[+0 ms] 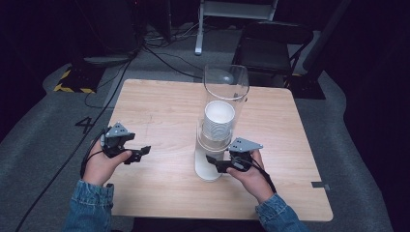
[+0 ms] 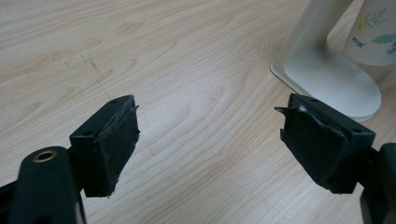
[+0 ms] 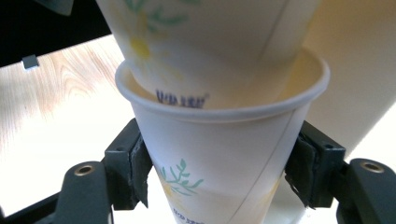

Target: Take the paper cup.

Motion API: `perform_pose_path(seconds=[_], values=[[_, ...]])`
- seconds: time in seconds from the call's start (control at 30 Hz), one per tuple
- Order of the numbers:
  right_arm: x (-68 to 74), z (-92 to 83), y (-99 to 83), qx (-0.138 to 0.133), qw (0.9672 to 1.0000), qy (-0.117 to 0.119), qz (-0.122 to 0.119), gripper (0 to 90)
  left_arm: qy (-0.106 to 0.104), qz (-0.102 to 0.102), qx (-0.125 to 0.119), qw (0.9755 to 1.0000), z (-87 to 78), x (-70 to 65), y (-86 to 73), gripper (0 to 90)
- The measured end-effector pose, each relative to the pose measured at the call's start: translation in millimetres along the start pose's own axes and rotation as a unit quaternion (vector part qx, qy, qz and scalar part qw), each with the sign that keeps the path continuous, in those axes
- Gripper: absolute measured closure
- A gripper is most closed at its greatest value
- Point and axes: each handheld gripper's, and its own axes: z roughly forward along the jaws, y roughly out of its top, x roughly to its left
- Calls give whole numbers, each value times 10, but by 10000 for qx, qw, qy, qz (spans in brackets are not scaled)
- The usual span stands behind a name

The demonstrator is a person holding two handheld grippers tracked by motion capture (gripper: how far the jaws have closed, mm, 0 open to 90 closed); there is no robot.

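Both grippers are black with grey three-cornered plates on top, black cables trailing, brass-ringed screw holes; denim sleeves (image 1: 92, 205).

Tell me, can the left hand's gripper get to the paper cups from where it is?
Probably yes. The left gripper is open with nothing in it, and only bare table lies between it and the cup dispenser. But the right gripper already holds the bottom paper cup.

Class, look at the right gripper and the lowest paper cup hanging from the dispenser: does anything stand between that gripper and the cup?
Nothing visible does. The right gripper already has its pads against both sides of the lowest paper cup, which hangs partly drawn off the next cup nested inside it. The dispenser stands above.
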Motion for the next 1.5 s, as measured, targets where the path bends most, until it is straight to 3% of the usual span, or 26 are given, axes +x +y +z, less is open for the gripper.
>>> perform_pose_path(seconds=[0.4,0.73,0.93,1.07,1.5], values=[[-24,8,-94,575,9983,87,11,320,-27,-24,-17,10000,5,0,3,188],[-90,-99,-125,569,9984,-21,53,320,-32,-31,-24,10000,14,0,16,189],[-178,-200,-163,618,9977,-277,0,320,-49,-47,1,10000,38,3,23,189],[-275,-298,-166,656,9960,-605,-98,320,-59,4,29,10000,50,-3,38,188],[-529,-565,-118,304,9940,-999,328,320,-63,-18,40,10000,64,3,32,188]])
